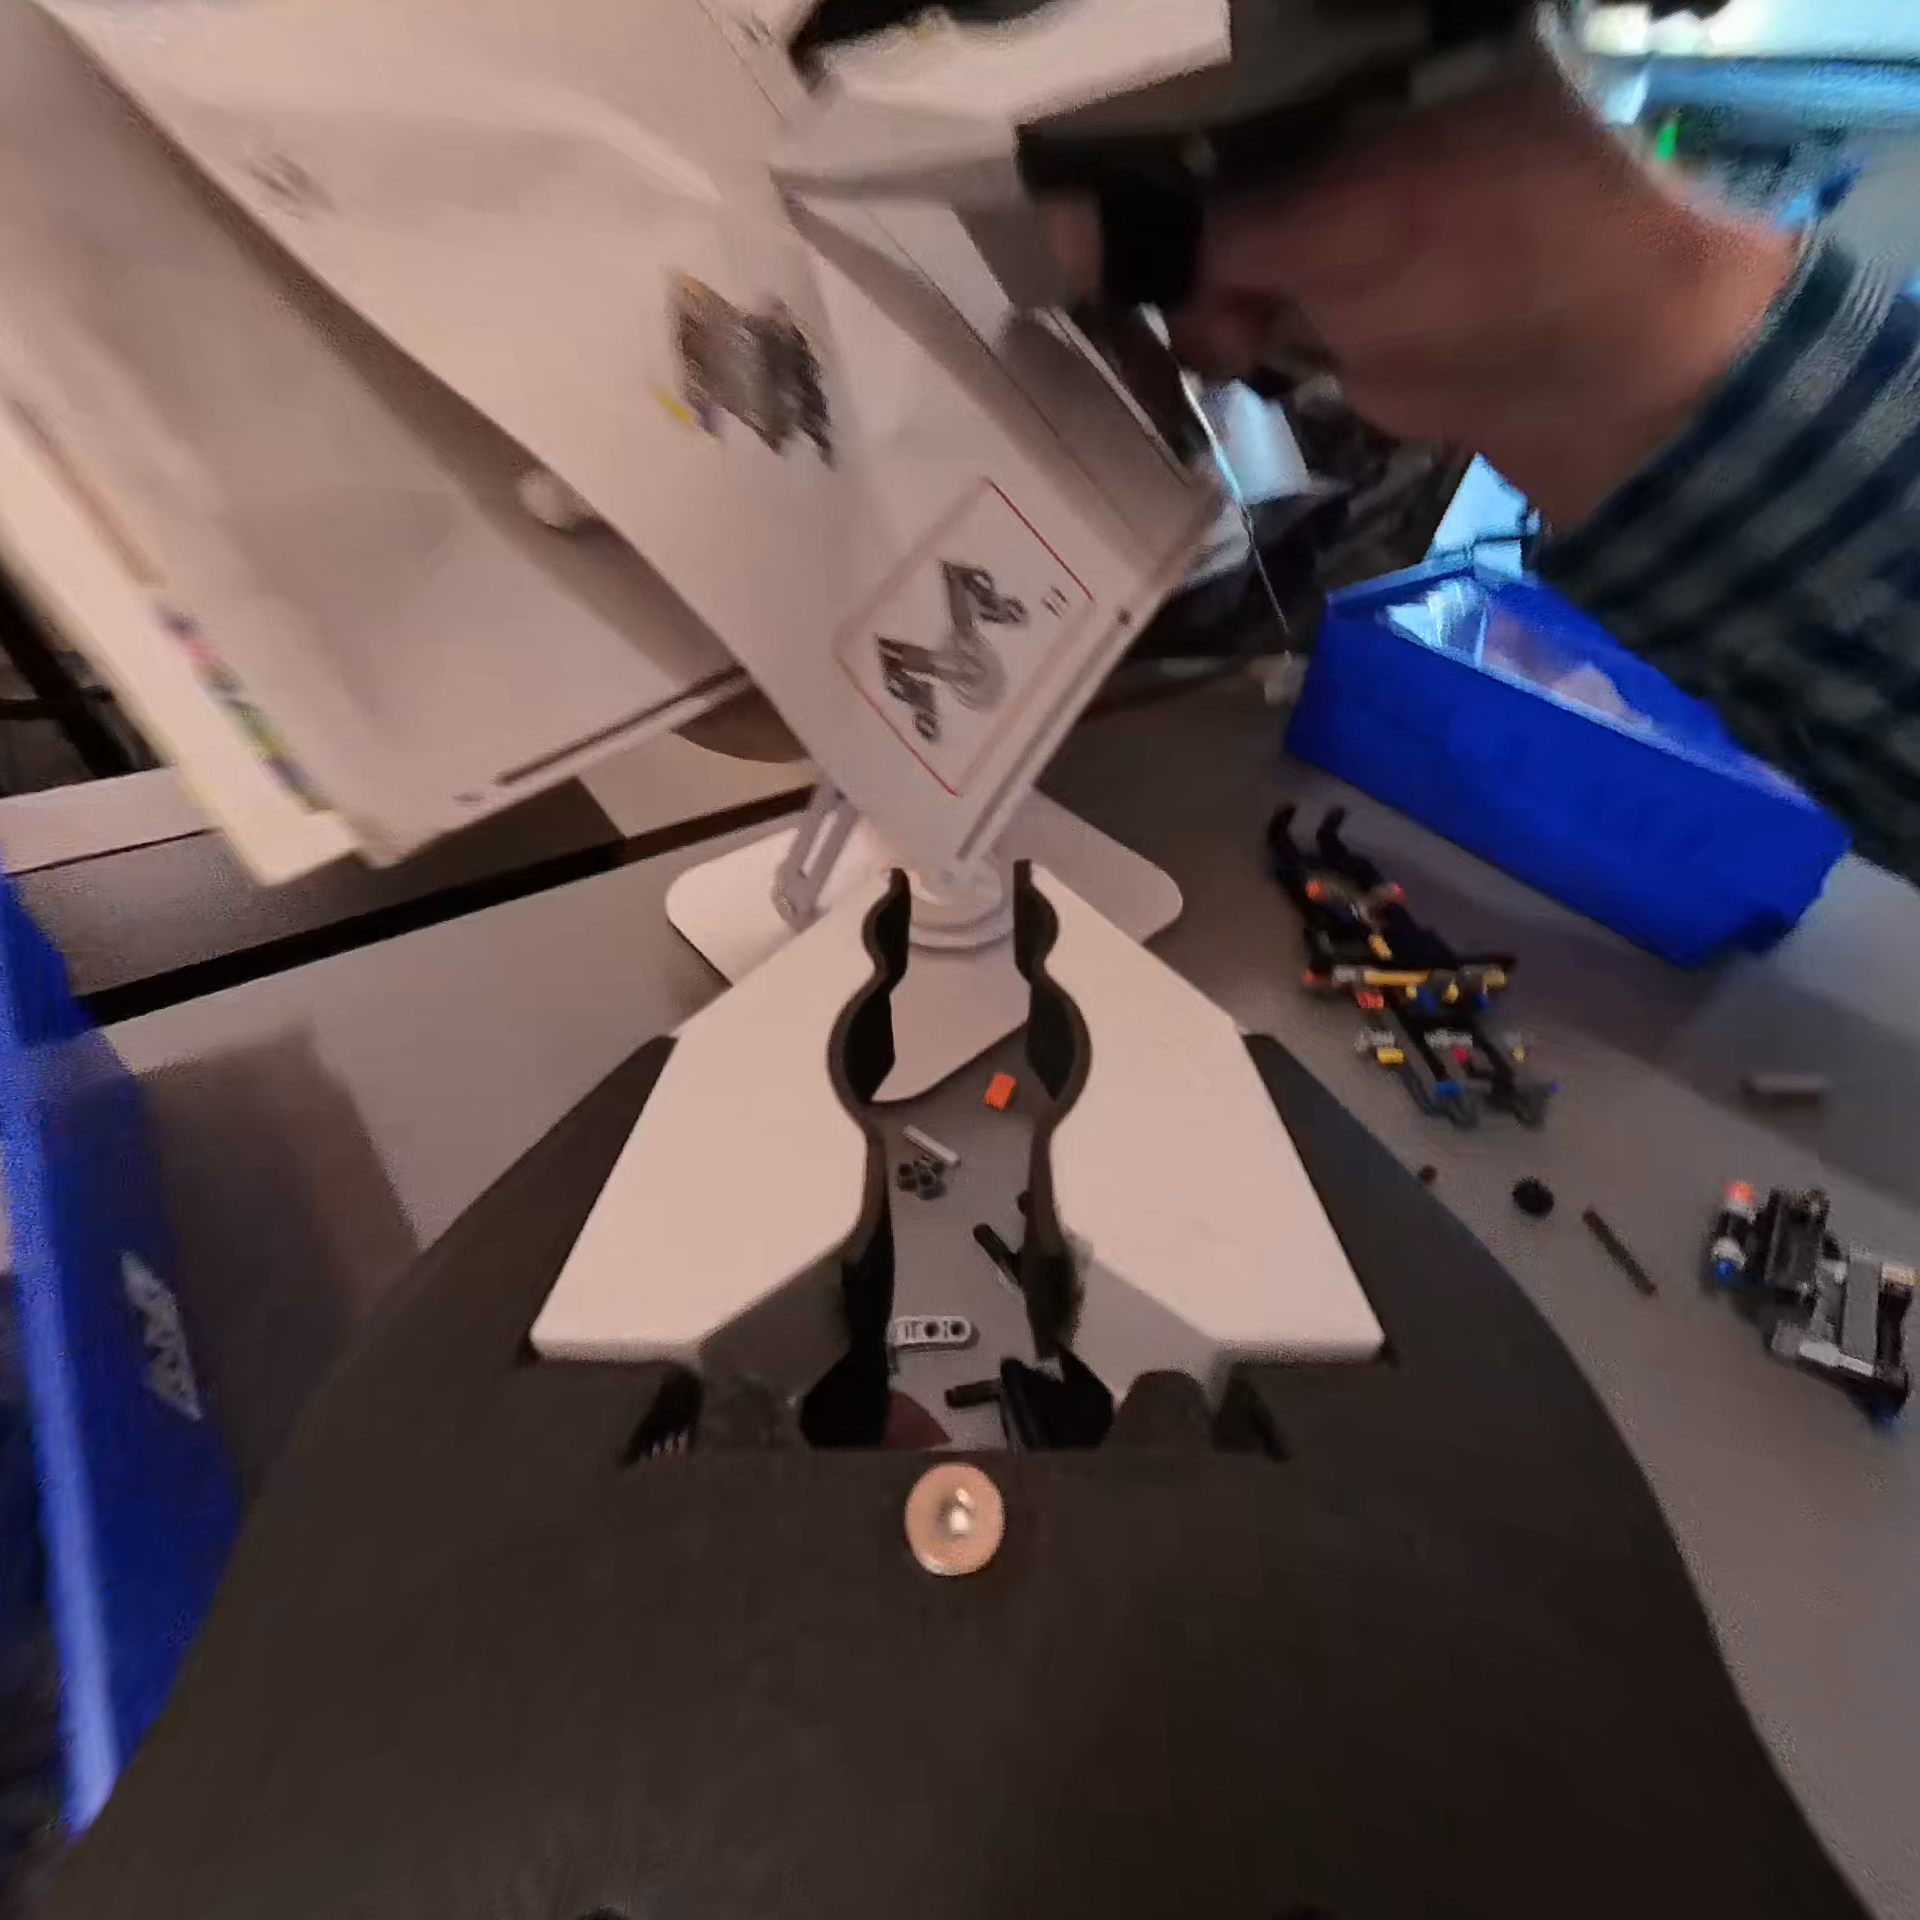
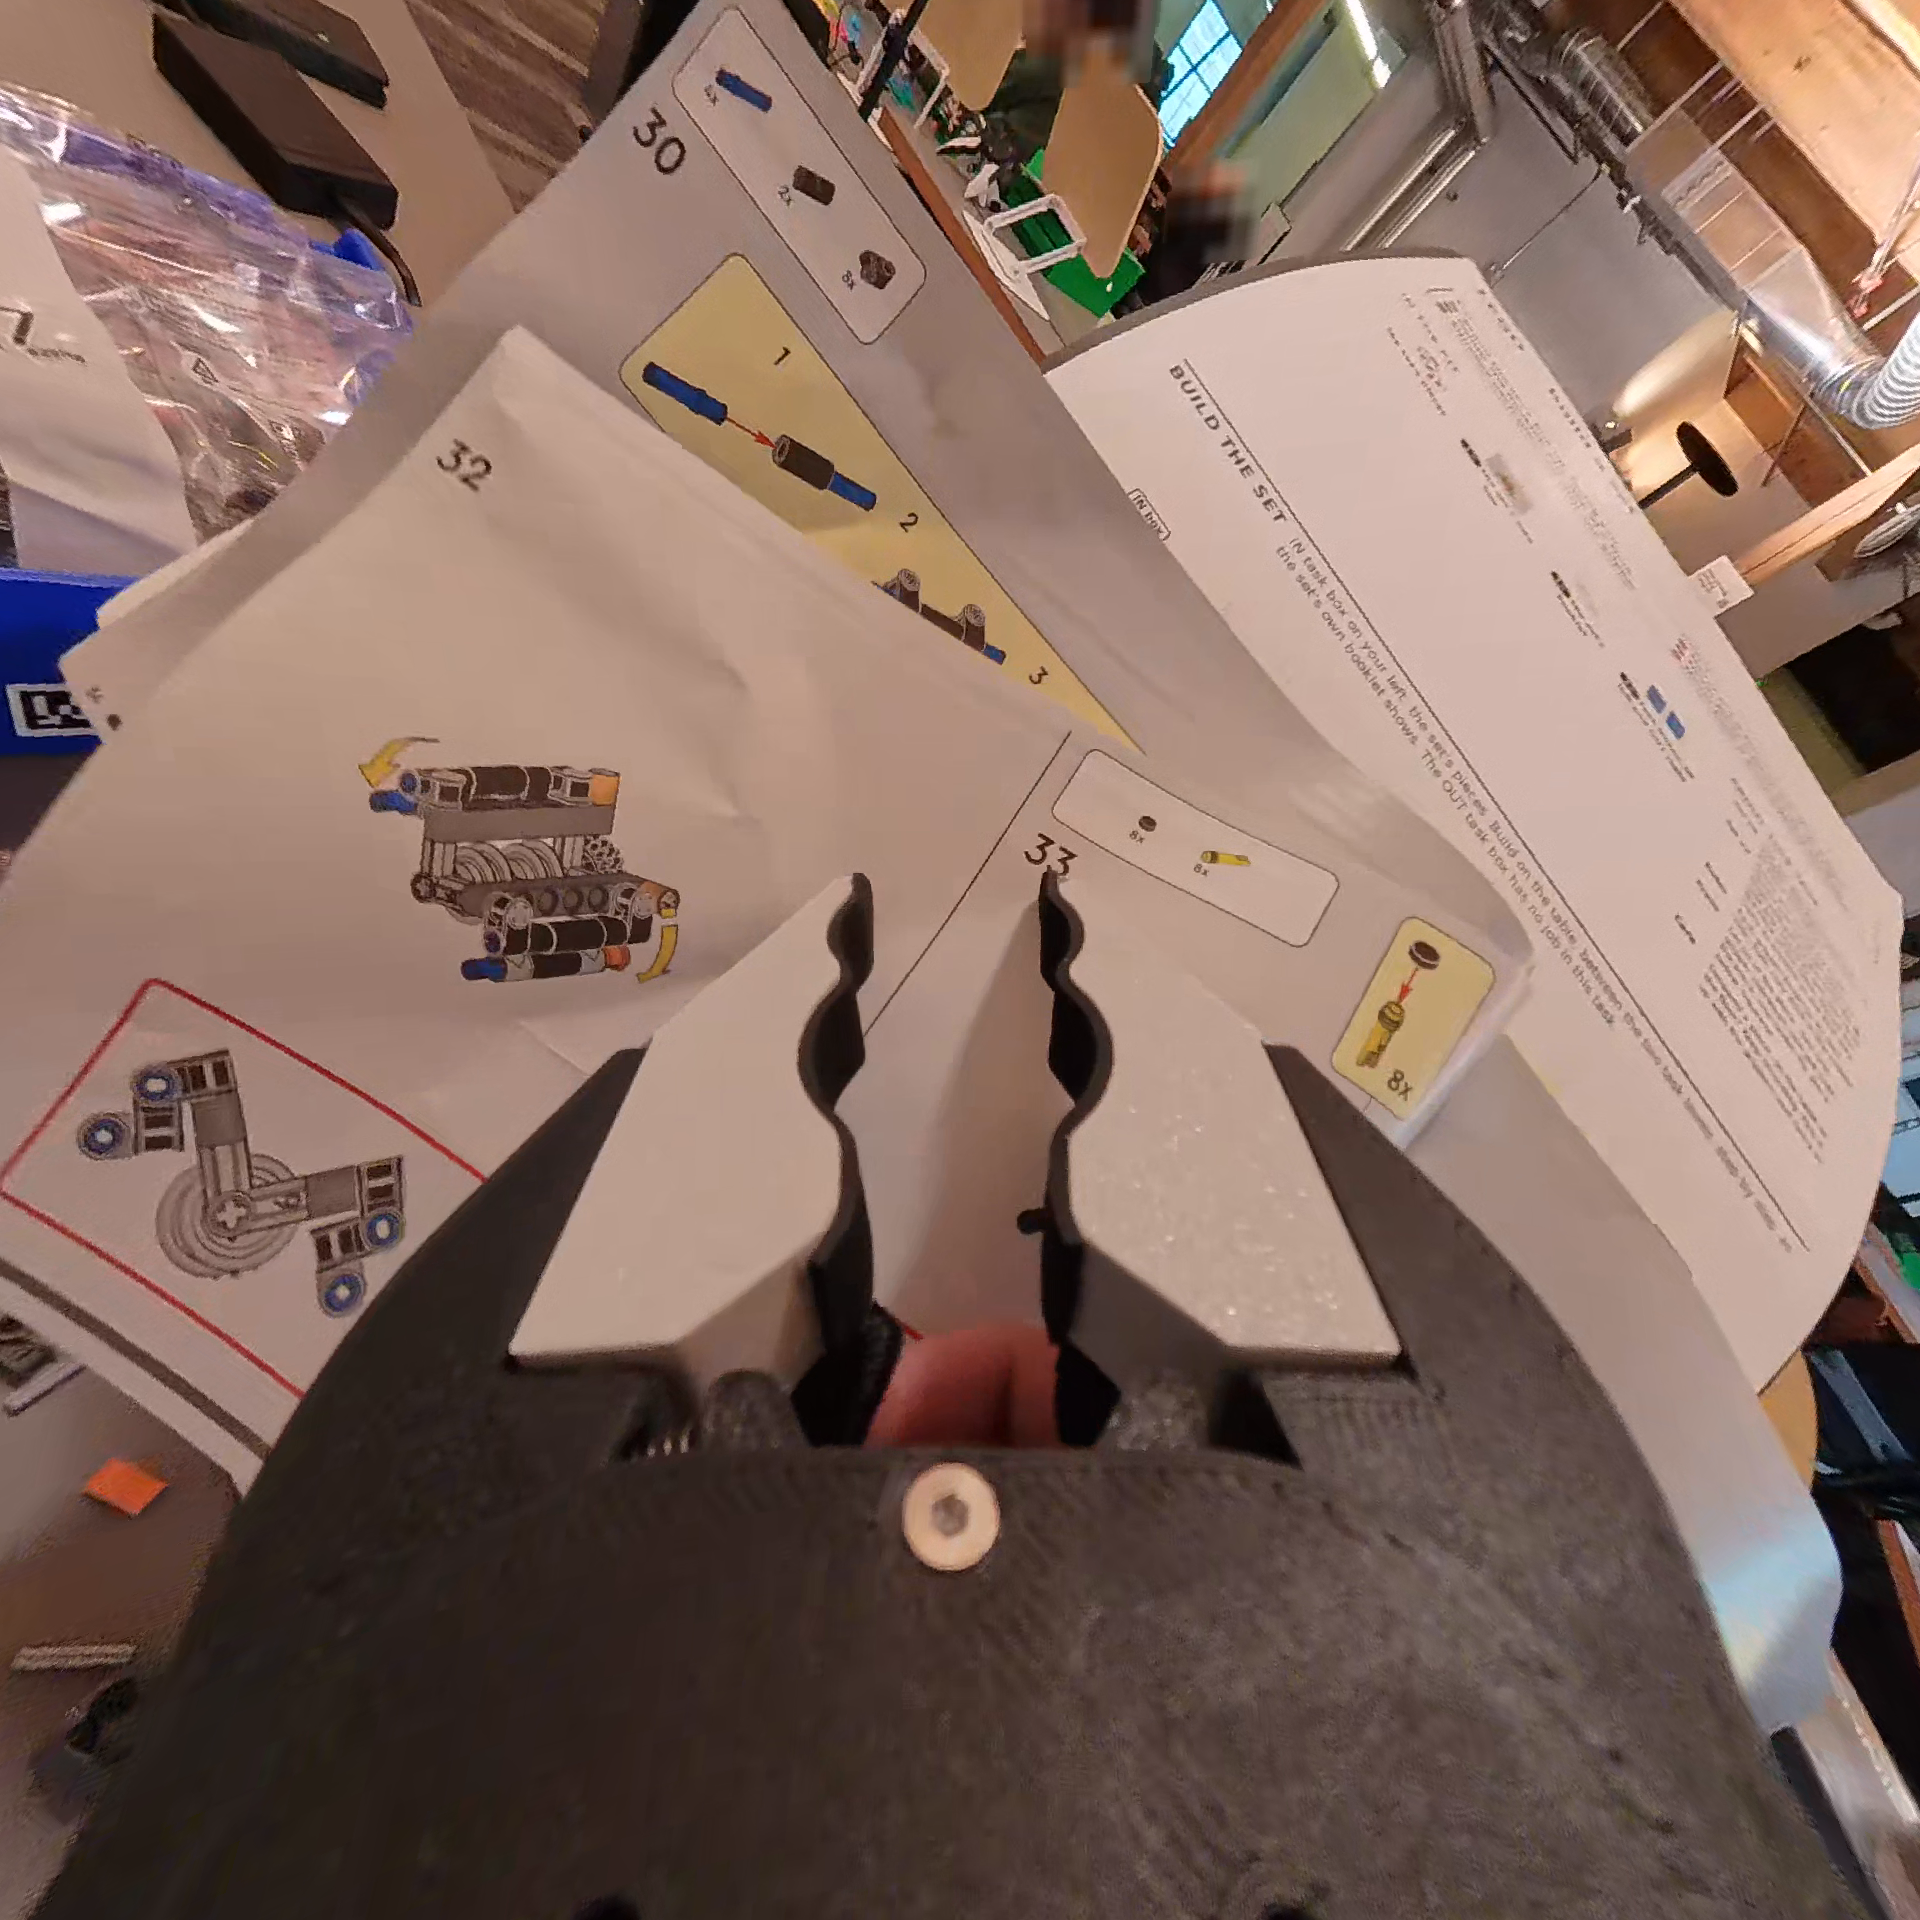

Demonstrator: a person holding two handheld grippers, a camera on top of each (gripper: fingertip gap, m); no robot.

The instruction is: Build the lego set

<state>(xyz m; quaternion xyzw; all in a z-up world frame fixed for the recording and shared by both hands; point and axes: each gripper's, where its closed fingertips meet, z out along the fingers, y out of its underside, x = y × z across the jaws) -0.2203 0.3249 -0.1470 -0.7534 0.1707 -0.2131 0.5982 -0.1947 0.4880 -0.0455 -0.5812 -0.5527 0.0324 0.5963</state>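
We are turning the booklet (image 2: 582, 644) page.
Both the right gripper (image 2: 951, 894) and left gripper (image 1: 961, 883) are hanging part-open and empty; lifting gently avoids tearing.

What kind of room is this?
Probably a workshop or lab: bare silver ventilation ducting and wooden shelving stand behind, and blue plastic parts bins sit on the grey worktable.

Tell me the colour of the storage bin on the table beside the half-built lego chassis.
Bright blue. The bin shows best in the left wrist view, just beyond the chassis.
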